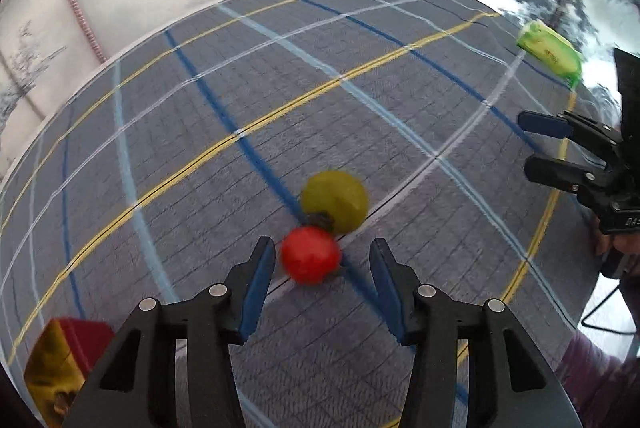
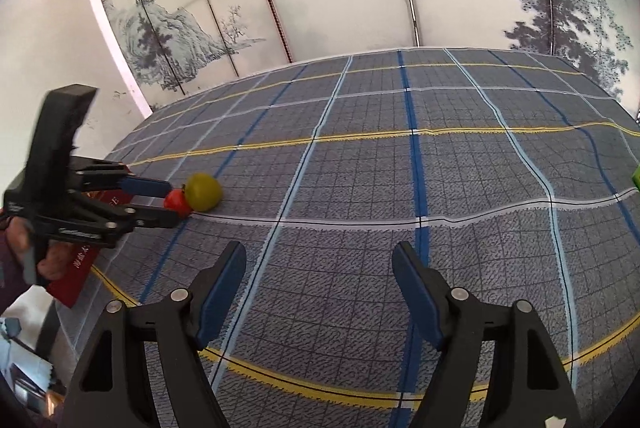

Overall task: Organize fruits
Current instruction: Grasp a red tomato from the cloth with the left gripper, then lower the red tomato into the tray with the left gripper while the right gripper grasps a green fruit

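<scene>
A red tomato-like fruit (image 1: 310,254) lies on the plaid tablecloth, touching a yellow-green fruit (image 1: 335,200) just behind it. My left gripper (image 1: 322,260) is open, its blue-padded fingers on either side of the red fruit without touching it. In the right wrist view the left gripper (image 2: 170,200) reaches the red fruit (image 2: 176,202) and the yellow-green fruit (image 2: 203,191). My right gripper (image 2: 320,280) is open and empty over bare cloth; it also shows in the left wrist view (image 1: 536,144) at the right.
A green packet (image 1: 550,51) lies at the table's far right edge. A red and gold box (image 1: 60,360) sits at the near left. The grey plaid cloth (image 2: 440,168) covers the table, with painted screens behind it.
</scene>
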The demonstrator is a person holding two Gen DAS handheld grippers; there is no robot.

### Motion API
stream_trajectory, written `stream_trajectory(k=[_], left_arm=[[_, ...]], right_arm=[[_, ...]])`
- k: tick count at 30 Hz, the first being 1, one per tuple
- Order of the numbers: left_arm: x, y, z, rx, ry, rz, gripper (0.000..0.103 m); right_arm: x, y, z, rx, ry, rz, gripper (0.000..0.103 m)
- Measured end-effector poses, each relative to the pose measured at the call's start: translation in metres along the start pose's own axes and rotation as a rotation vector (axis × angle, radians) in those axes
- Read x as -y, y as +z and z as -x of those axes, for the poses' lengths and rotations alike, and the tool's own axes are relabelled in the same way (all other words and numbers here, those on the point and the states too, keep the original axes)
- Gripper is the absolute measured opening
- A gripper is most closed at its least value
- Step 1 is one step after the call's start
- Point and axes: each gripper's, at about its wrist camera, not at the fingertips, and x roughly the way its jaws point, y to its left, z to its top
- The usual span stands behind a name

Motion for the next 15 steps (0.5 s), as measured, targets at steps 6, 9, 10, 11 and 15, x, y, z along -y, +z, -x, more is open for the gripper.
stream_trajectory(k=[6, 9, 10, 11, 15], left_arm=[[-0.003, -0.005, -0.003, -0.018, 0.110, 0.083, 0.030], [0.000, -0.021, 0.021, 0.026, 0.149, 0.196, 0.030], [0.003, -0.027, 0.030, 0.044, 0.136, 0.228, 0.030], [0.005, -0.034, 0.041, 0.064, 0.110, 0.265, 0.030], [0.022, -0.059, 0.078, 0.122, 0.091, 0.307, 0.030]], right_arm=[[0.001, 0.001, -0.001, -0.006, 0.009, -0.007, 0.074], [0.004, 0.002, -0.002, -0.005, 0.007, -0.019, 0.076], [0.004, 0.002, -0.002, -0.004, 0.005, -0.021, 0.076], [0.004, 0.002, -0.003, -0.006, 0.002, -0.020, 0.077], [-0.004, 0.007, -0.010, -0.048, 0.038, -0.017, 0.077]])
